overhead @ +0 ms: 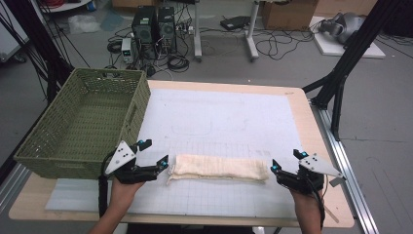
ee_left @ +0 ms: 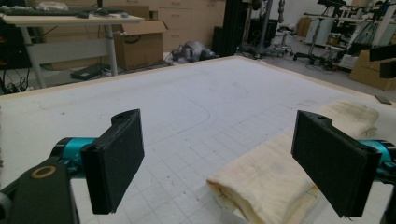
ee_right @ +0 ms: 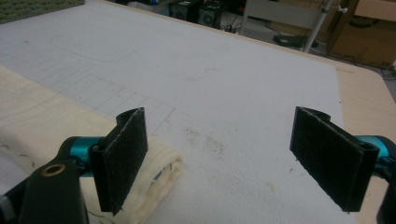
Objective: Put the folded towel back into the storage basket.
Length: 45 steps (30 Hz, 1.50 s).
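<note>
- Left tool [overhead: 155,152] and right tool [overhead: 287,160] sit at the table's [overhead: 234,87] near edge, each released with jaws wide and nothing between them.
- The folded cream cloth [overhead: 219,168] lies flat on the white mat [overhead: 219,117] between the tools, one tool just off each end.
- A green basket [overhead: 87,122] stands at the left.
</note>
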Available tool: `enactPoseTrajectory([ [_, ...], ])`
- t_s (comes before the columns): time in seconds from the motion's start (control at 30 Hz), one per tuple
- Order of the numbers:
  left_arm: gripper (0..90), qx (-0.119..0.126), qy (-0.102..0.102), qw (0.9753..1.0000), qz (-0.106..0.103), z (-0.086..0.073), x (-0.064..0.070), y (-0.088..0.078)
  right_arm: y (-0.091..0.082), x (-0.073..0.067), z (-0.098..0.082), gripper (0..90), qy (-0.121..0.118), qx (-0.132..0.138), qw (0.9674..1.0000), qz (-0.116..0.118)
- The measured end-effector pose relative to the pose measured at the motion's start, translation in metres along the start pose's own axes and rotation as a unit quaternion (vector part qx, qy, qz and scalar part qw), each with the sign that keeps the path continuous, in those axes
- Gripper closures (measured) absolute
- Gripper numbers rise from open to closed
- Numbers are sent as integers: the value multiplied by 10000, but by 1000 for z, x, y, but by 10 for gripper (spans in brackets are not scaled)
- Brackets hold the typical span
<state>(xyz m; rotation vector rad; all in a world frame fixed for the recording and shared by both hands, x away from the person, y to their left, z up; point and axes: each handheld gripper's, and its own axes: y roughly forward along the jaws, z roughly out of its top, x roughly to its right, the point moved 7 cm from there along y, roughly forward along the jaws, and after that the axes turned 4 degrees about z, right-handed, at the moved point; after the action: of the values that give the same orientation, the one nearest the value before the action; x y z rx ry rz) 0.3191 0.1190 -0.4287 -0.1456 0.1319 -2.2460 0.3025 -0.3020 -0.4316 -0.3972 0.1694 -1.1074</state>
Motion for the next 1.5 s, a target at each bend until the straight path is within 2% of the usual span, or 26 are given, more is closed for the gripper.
enactPoseTrajectory([
  [0.23, 172, -20, 22, 10000, 23, 1, -1, -1, -2, 1, 0, 176, 56, 4, 10000, -16],
  [0.37, 171, -60, 47, 10000, 57, 0, -2, -1, 0, 0, -1, 177, 61, 6, 10000, 71],
  [0.67, 171, -121, 29, 9999, 15, -2, 0, 0, 2, -2, -1, 178, 17, -12, 9999, 125],
  [0.87, 176, -185, 121, 9997, -44, -2, 3, 1, 2, -3, -1, 178, 12, -21, 9999, 156],
  [1.13, 175, -205, 85, 9997, -76, 0, 4, 2, 3, -4, 0, 178, -2, -16, 9999, 164],
  [1.37, 175, -306, 56, 9994, -160, 0, 6, 4, 3, -4, -1, 178, -15, -30, 9999, 166],
  [1.5, 175, -443, 58, 9988, -208, -2, 6, 5, 3, -4, 0, 178, -43, -38, 9998, 168],
])
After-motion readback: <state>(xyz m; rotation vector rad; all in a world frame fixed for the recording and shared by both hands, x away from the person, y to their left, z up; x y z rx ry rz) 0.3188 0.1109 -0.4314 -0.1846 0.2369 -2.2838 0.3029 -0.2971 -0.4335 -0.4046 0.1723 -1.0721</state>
